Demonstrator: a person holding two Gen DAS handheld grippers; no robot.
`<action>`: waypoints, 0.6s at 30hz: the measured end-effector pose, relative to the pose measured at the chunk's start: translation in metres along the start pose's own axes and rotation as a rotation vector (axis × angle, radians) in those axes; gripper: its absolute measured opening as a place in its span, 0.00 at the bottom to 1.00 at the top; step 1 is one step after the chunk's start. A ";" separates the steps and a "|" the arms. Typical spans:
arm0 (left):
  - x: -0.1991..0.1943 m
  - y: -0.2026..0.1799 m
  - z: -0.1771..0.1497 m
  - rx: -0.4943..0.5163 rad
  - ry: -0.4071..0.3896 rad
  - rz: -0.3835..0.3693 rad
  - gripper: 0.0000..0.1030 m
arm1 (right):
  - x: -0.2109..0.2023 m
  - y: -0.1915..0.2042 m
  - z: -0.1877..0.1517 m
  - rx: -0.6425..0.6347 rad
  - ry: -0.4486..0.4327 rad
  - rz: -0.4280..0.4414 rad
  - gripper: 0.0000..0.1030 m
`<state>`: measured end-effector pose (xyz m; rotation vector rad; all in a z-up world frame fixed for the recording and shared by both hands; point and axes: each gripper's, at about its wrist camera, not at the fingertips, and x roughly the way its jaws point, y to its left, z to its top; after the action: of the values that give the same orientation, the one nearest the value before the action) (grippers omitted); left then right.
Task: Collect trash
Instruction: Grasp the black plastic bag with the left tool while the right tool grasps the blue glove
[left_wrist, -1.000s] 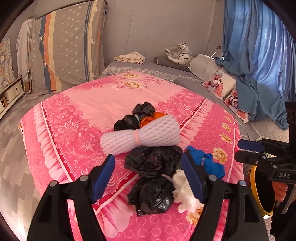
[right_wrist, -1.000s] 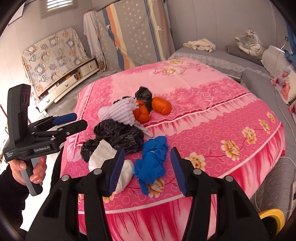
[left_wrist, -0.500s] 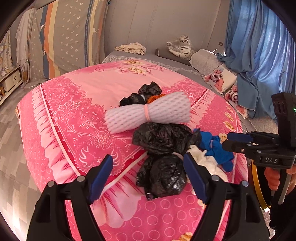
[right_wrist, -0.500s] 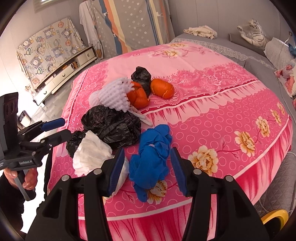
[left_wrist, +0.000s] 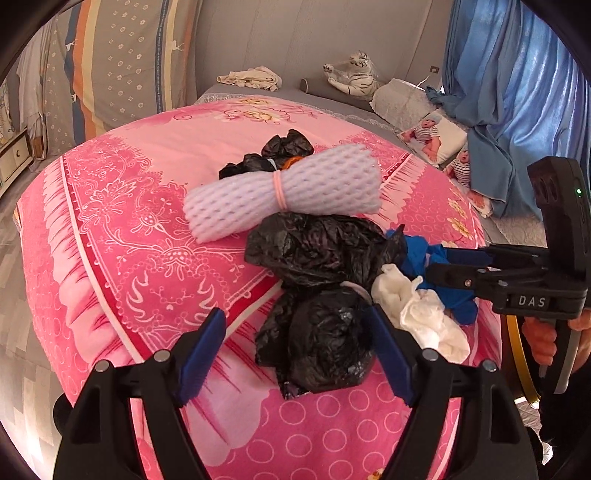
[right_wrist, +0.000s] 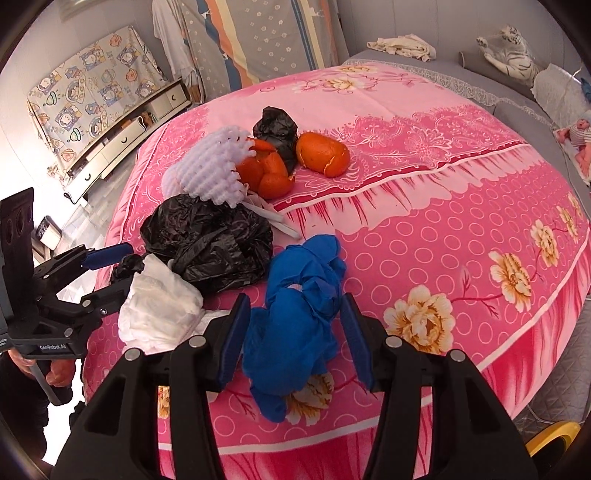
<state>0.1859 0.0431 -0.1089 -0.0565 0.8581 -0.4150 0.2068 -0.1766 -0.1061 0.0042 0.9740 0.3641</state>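
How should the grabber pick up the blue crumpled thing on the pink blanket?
Probably grip the blue wad across its fat middle, coming down from above at the near edge of the pink blanket. It lies long, pointing away from the right gripper, so open fingers fit on either side. The white wad sits close on one side, so stay centred.

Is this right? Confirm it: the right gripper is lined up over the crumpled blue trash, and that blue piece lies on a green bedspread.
One detail is wrong. The right wrist view shows the right gripper lined up over the crumpled blue trash, jaws open on either side of it, but the bedspread under it is pink with a flower pattern, not green.
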 end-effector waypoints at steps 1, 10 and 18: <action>0.002 -0.002 0.001 0.005 0.002 0.000 0.72 | 0.001 -0.001 0.000 0.002 0.002 0.000 0.46; 0.017 -0.010 0.002 0.017 0.030 -0.017 0.62 | 0.016 -0.012 0.001 0.034 0.031 0.013 0.44; 0.024 -0.013 0.001 0.027 0.045 -0.030 0.40 | 0.019 -0.011 0.001 0.028 0.032 0.018 0.39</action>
<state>0.1963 0.0218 -0.1228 -0.0353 0.8967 -0.4572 0.2208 -0.1813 -0.1221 0.0325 1.0115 0.3684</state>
